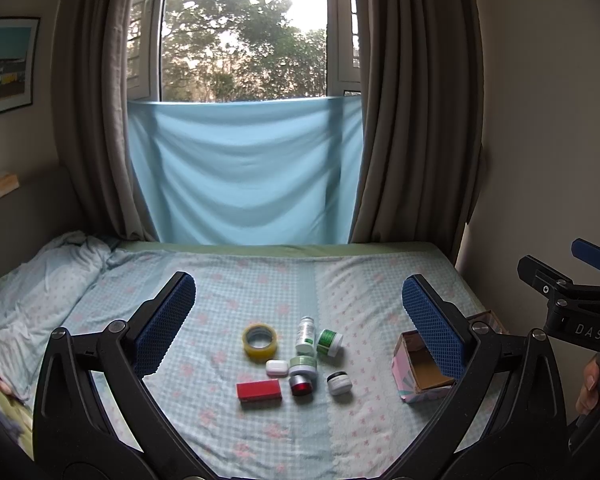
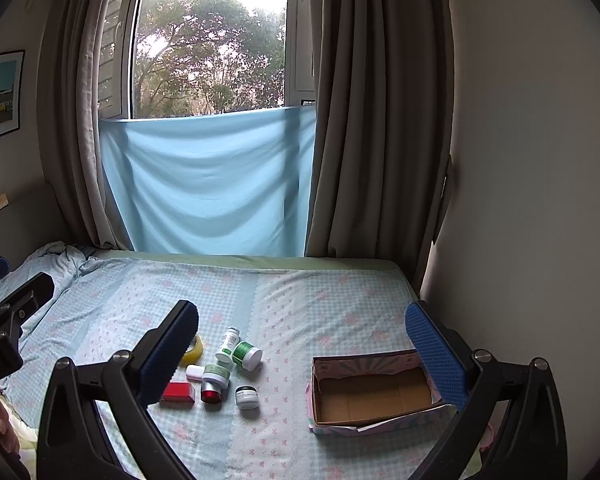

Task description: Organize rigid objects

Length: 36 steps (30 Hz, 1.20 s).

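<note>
On the bed: a patterned sheet is lying under everything, with a cardboard box serving as landmark.
Box: it is sitting open-topped and empty near the wall, well right of the cluster.
Cluster, left of the box: eight items are lying close together, some touching.
Count: one tape roll, one white bottle lying down, one green-labelled jar, one white case, one pale green jar, one red-based jar, one dark-lidded white jar, one red box.
In the way: nothing is lying between the cluster and the box, only bare sheet.
Behind the box: grey curtains are hanging beside a window, a blue cloth draping below it.
Left gripper: hovering above the cluster, jaws spread wide, gripping nothing.
Right gripper: hovering with jaws apart, one finger overlapping the box's right end in view, holding nothing.
</note>
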Motion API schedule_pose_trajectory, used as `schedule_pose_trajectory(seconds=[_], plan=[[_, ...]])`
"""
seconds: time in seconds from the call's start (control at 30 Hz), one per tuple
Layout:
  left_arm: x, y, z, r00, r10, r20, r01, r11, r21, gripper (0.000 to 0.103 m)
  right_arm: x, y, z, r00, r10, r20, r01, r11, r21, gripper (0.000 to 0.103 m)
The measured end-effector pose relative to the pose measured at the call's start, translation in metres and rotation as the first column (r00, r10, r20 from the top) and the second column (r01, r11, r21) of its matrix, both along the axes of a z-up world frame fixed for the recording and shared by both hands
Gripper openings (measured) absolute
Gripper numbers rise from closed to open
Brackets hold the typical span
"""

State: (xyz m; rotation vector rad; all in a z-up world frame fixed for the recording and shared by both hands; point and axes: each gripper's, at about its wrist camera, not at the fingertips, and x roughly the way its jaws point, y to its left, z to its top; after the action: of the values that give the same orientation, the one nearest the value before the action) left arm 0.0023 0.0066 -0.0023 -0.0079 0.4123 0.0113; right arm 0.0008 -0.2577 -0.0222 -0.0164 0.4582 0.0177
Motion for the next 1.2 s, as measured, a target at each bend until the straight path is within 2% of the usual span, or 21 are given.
schedule_pose_trajectory(seconds=[0.53,0.87,1.2], plan=[[0.001,0.003,0.003,1.0,-0.002,0.031,0.003,1.0,-0.011,0.102,0.001,0.001,0.004,1.0,0.001,0.0,-0.001,1.0,0.001,0.103],[0.002,0.003,0.003,1.0,0.001,0.017,-0.001,1.0,-0.018,0.102,0.0,0.003,0.005,1.0,0.002,0.002,-0.002,1.0,0.002,0.103],[0.013,0.028,0.01,0.996,0.083,-0.02,-0.083,0.997,-0.008,0.102,0.016,0.0,0.007,0.999,0.048,-0.014,-0.048,0.999,-0.002,0.103]])
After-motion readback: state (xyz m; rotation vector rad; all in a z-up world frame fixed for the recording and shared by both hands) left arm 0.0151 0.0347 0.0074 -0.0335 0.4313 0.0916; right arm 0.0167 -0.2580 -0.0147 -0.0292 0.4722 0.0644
